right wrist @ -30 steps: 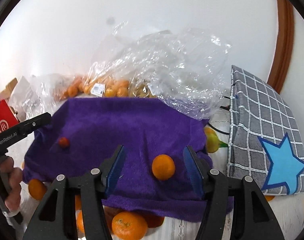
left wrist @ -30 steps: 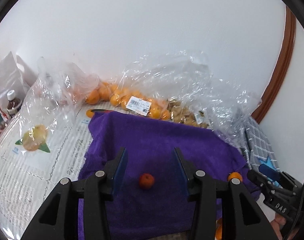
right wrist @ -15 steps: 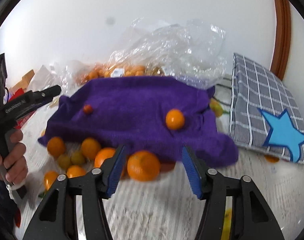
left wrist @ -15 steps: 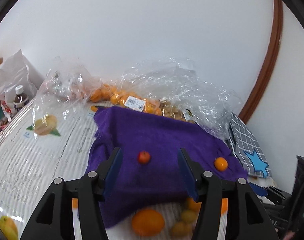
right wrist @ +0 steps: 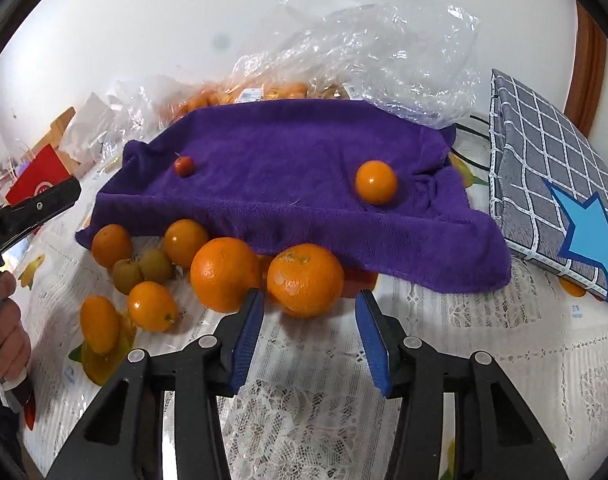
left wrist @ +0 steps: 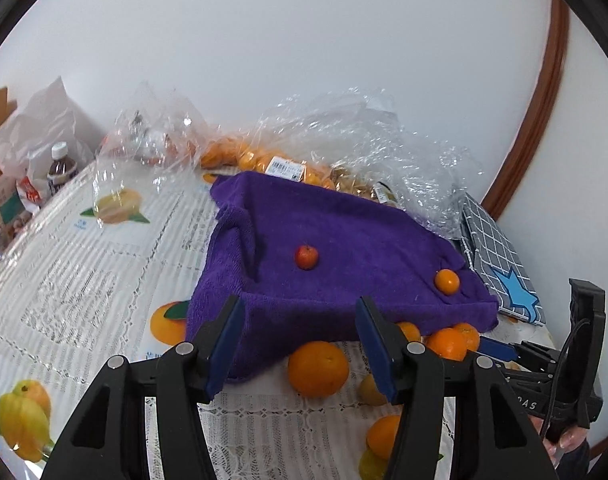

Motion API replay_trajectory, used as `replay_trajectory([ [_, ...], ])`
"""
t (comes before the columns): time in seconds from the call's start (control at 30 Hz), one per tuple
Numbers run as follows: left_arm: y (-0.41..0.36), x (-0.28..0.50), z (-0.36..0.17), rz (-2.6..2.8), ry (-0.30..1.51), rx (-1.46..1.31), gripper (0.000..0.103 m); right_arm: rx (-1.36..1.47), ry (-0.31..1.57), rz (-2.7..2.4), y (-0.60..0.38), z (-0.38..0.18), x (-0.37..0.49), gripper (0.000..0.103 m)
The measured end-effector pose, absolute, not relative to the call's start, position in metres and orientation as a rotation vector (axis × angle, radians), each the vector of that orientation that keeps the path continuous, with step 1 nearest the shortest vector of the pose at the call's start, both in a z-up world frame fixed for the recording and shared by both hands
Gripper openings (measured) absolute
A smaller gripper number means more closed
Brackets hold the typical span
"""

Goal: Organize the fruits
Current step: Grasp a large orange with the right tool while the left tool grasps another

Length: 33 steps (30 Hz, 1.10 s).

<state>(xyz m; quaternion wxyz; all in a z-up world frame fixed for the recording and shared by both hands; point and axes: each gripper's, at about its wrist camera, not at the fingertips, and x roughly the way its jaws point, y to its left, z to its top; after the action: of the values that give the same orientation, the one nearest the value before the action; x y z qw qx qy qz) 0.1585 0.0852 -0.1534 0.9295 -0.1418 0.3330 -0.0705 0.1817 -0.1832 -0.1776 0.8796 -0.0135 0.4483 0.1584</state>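
Just ahead of my right gripper, at the near edge of the purple towel, sat the big orange I judged to be the next pick. It lay dead ahead along the fingers and barely beyond the tips, resting on the lace tablecloth and tucked partly under the towel's hem. Nothing was between the blue pads; the jaws were closing as I watched, and they stood only a little wider than the fruit. A second large orange touched it on the left, just off my left finger, so a straight push forward risked nudging that one.

My left gripper was spread apart and empty, stood farther back, and looked at the same pile from the other side, its own nearest orange showing between the fingers but not touching them. Two pieces already lay on the towel, well apart: a small red fruit toward the left and a small orange toward the right corner. Being round, the fruit offered no long axis to align with. By my reckoning the right hand was the nearer one.
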Motion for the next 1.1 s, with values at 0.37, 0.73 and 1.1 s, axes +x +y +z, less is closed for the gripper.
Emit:
replay_trajectory([
  [0.37,0.076,0.165,-0.164,-0.218,0.763,-0.317,0.055,-0.029,0.937,0.32,-0.18,-0.18,0.193,0.042],
  [0.73,0.049,0.172,-0.181,-0.231,0.88,-0.208,0.055,-0.012,0.904,0.271,-0.192,-0.175,0.183,0.042],
  [1.1,0.052,0.174,-0.187,-0.204,0.914,-0.206,0.052,-0.024,0.917,0.265,-0.19,-0.177,0.185,0.042],
])
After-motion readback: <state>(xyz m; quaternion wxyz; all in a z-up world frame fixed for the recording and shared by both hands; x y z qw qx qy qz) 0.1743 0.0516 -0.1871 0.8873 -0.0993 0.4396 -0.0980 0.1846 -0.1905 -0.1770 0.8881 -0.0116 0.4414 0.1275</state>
